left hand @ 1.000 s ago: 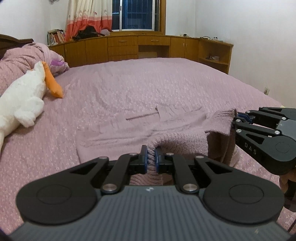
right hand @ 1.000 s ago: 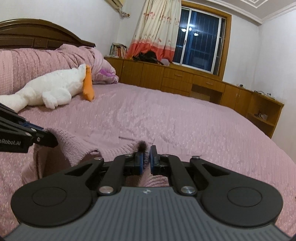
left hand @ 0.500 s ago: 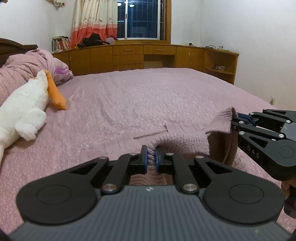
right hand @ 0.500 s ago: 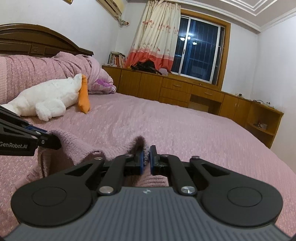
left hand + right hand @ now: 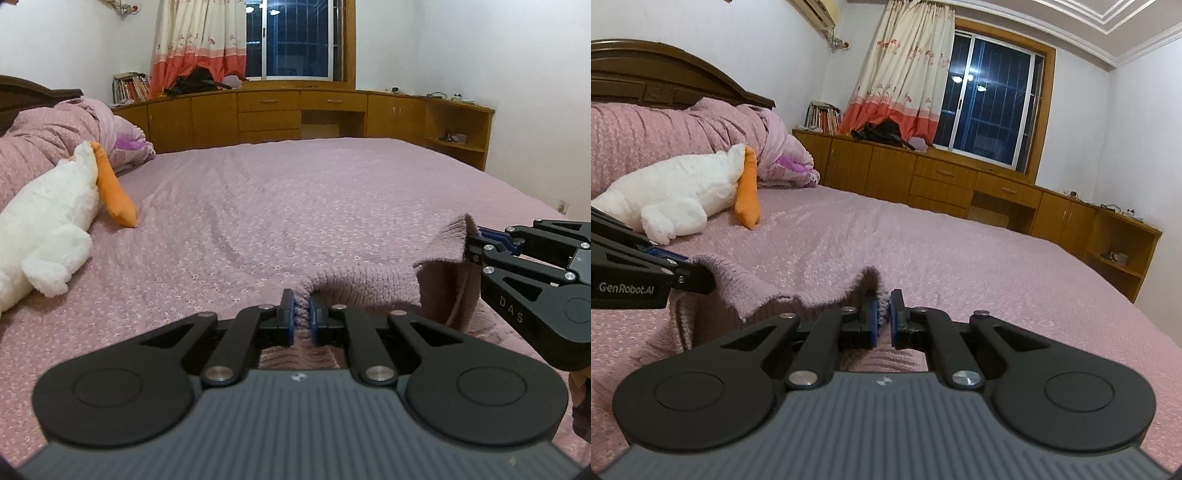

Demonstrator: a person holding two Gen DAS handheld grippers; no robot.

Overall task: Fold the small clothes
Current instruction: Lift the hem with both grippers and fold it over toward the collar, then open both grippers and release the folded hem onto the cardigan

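A small pink knitted garment [image 5: 369, 280] hangs between my two grippers above the pink bedspread [image 5: 295, 206]. My left gripper [image 5: 302, 314] is shut on one corner of its top edge. My right gripper [image 5: 882, 314] is shut on the other corner [image 5: 875, 284]. In the left wrist view the right gripper [image 5: 474, 245] shows at the right edge, pinching the cloth. In the right wrist view the left gripper [image 5: 698, 271] shows at the left edge, holding the garment [image 5: 750, 284]. The lower part of the garment is hidden behind the grippers.
A white plush duck [image 5: 48, 221] with an orange beak lies at the left, next to a bunched pink quilt [image 5: 55, 125]. The wooden headboard [image 5: 665, 77] is at the far left. Wooden cabinets [image 5: 295, 114] and a window with curtains stand beyond the bed.
Both grippers have risen and pulled back with the garment; its flat part, spread on the bed one second ago, is no longer in view. Both cameras now tilt up more.
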